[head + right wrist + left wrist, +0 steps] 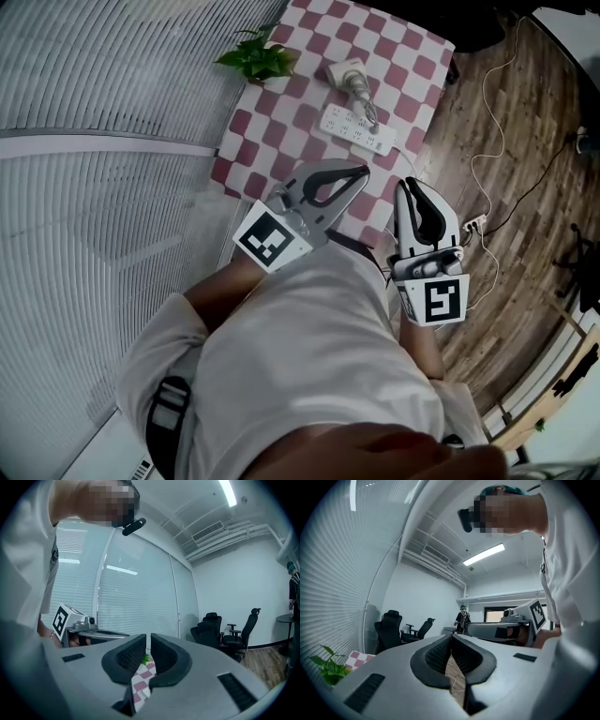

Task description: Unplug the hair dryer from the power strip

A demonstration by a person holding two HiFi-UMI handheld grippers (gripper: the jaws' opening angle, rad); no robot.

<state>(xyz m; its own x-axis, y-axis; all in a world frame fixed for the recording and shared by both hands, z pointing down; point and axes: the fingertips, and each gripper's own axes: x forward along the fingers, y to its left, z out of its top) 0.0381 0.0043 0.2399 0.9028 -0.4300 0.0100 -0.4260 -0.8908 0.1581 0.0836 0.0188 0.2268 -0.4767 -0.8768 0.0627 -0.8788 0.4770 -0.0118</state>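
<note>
The hair dryer [349,77] lies on the red-and-white checked cloth [405,54], its plug [372,120] seated in the white power strip [356,131] just beside it. Plug and strip look like light, rigid, smooth plastic. The cord is limp, so grip the plug body and brace the strip (it may lift otherwise). Left gripper [360,172] and right gripper [409,184]: jaws closed, nothing held, both short of the strip. A potted plant [258,58] stands at the cloth's corner, with blinds [112,94] on one side and wooden floor [506,141] on the other

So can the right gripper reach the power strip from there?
Probably yes. Nothing stands between the right gripper and the power strip; it's just short of it, jaws shut and empty.
</note>
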